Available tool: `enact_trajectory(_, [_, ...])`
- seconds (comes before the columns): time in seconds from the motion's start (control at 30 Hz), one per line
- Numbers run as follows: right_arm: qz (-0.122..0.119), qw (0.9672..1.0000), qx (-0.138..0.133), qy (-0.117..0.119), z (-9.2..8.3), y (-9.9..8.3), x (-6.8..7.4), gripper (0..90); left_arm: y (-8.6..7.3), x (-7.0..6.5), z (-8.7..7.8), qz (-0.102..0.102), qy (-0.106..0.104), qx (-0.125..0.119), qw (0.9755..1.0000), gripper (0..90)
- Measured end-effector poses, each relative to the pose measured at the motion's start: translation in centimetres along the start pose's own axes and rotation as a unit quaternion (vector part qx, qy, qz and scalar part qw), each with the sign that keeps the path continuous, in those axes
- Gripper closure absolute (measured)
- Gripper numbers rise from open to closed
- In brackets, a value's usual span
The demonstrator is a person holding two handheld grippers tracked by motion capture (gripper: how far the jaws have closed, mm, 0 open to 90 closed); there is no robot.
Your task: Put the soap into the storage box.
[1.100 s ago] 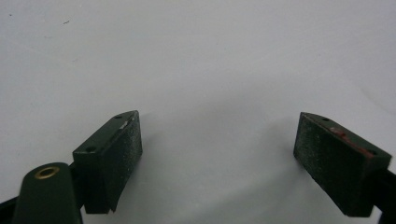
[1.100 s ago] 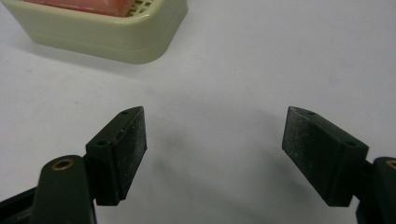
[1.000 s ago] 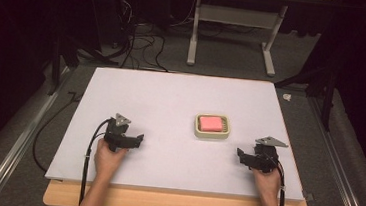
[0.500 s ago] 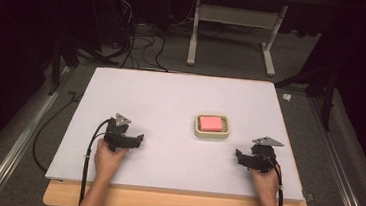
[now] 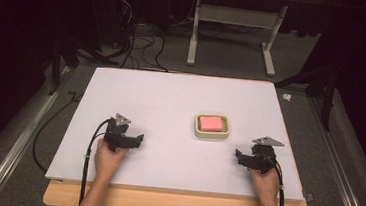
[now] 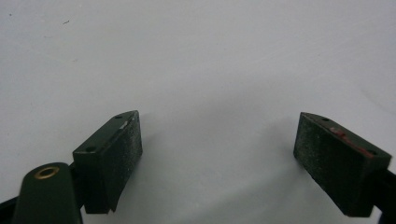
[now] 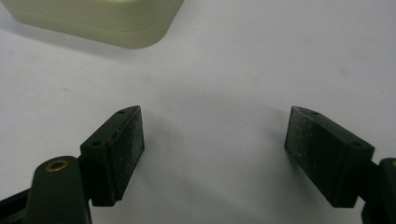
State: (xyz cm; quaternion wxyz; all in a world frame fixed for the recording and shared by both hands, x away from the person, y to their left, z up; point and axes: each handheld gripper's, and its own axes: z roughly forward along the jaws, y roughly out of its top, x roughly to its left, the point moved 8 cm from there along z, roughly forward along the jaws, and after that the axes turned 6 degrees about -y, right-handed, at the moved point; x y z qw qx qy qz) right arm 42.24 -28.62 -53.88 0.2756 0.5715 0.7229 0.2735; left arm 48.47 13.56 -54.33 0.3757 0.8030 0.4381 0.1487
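Note:
A cream soap dish [image 5: 197, 130] holding a pink bar of soap [image 5: 212, 122] sits right of the middle of the white table top [image 5: 171, 97]. My left gripper [image 5: 140, 139] rests low over the board at the front left, pointing right, and its jaws stand wide open over bare white surface [image 6: 218, 130]. At the front right my right gripper [image 5: 238, 154] points left, a short way in front of the dish. Its jaws [image 7: 215, 126] are open and have just been opening, with nothing between them. A corner of the dish [image 7: 116, 23] lies beyond them.
The white board lies on a wooden table whose front edge [image 5: 177, 204] shows below it. Beyond the far edge are cables [image 5: 136, 43] and a white frame's legs [image 5: 232, 37] on the floor. Metal rails [image 5: 17, 138] run along both sides.

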Motion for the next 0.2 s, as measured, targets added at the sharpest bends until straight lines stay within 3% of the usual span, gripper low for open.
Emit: enact_trajectory(0.2, [0.0, 1.0, 0.0, 0.001, 0.0, 0.01, 0.0, 20.2, 0.0, 0.0, 0.0, 0.0, 0.0, 0.0, 1.0, 15.8])
